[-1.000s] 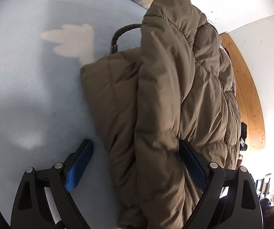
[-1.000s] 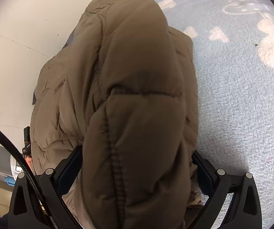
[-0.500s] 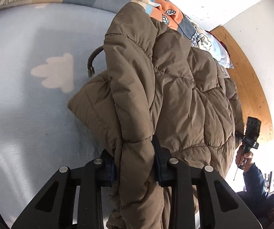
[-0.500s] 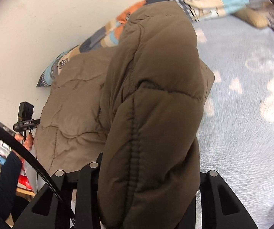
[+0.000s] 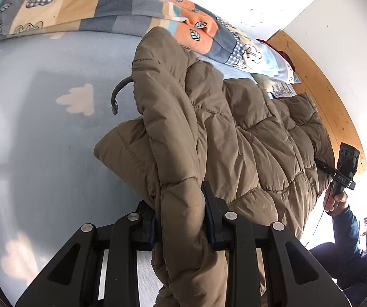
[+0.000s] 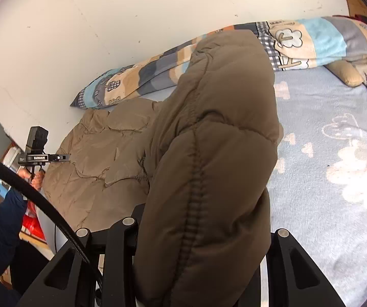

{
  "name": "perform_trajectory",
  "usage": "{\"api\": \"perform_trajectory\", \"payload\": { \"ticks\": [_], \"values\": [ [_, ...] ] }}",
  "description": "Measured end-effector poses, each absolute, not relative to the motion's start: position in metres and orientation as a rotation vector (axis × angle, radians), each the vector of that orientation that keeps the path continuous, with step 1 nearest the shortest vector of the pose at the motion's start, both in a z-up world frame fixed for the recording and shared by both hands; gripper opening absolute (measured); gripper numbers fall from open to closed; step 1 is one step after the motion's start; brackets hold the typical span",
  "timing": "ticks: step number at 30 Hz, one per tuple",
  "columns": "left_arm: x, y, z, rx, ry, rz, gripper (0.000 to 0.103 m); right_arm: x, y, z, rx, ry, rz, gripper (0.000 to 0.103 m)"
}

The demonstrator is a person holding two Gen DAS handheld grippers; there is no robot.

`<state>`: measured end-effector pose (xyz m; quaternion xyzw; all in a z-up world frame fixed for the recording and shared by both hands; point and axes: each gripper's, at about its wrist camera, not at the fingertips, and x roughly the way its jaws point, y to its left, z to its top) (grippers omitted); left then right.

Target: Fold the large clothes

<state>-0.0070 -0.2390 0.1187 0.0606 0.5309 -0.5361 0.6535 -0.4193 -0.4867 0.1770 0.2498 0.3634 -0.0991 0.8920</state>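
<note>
A brown quilted puffer jacket (image 5: 234,138) lies on a pale blue bed sheet (image 5: 37,138) with part of it lifted. My left gripper (image 5: 181,220) is shut on a thick fold of the jacket, which hangs over and between its jaws. In the right wrist view the same jacket (image 6: 209,168) bulges up in front of the camera. My right gripper (image 6: 204,238) is shut on another padded fold that hides its fingertips. The rest of the jacket (image 6: 101,163) lies flat toward the bed's left edge.
A patchwork duvet (image 5: 101,7) runs along the white wall; it also shows in the right wrist view (image 6: 311,41). A dark curved hook (image 5: 118,94) pokes out beside the jacket. A wooden headboard (image 5: 319,76) stands at right. A beige pillow (image 6: 347,74) lies far right.
Both grippers went from open around the jacket to shut on its folds, then rose and pulled back, lifting the fabric; more of the bed and duvet shows.
</note>
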Motion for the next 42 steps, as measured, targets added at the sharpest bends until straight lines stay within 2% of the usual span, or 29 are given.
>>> {"api": "perform_trajectory", "payload": {
  "ticks": [7,10,11,12,14,18,21,24,27,31,38,42],
  "values": [
    [-0.043,-0.196,0.106,0.148,1.248,-1.189,0.028,-0.459,-0.468,0.181,0.494,0.822,-0.199,0.038],
    [-0.054,-0.194,0.077,0.190,1.317,-1.104,0.037,-0.461,-0.467,0.162,0.523,0.909,-0.225,0.041],
    [-0.053,-0.194,0.065,0.187,1.351,-1.040,0.043,-0.462,-0.471,0.147,0.561,0.952,-0.256,0.046],
    [-0.052,-0.194,0.056,0.185,1.368,-0.999,0.052,-0.463,-0.472,0.137,0.599,0.986,-0.282,0.057],
    [-0.049,-0.191,0.051,0.158,1.375,-0.937,0.058,-0.462,-0.479,0.117,0.668,1.057,-0.351,0.076],
    [-0.045,-0.174,0.076,0.074,1.322,-0.825,0.058,-0.478,-0.495,0.134,0.753,1.029,-0.477,0.078],
    [-0.049,-0.154,0.107,0.030,1.166,-0.668,0.059,-0.506,-0.496,0.165,0.708,0.967,-0.665,0.085],
    [-0.070,-0.154,0.138,0.013,0.981,-0.573,0.059,-0.519,-0.488,0.199,0.611,0.840,-0.821,0.085],
    [-0.108,-0.188,0.158,0.086,0.856,-0.622,0.062,-0.506,-0.472,0.220,0.575,0.721,-0.770,0.085],
    [-0.170,-0.244,0.159,0.230,0.742,-0.751,0.063,-0.458,-0.443,0.227,0.471,0.710,-0.720,0.085],
    [-0.200,-0.319,0.101,0.467,0.862,-0.784,0.063,-0.374,-0.417,0.172,0.346,0.928,-0.674,0.081],
    [-0.193,-0.336,0.084,0.521,0.912,-0.756,0.067,-0.363,-0.425,0.138,0.334,1.019,-0.683,0.085]
  ]
}}
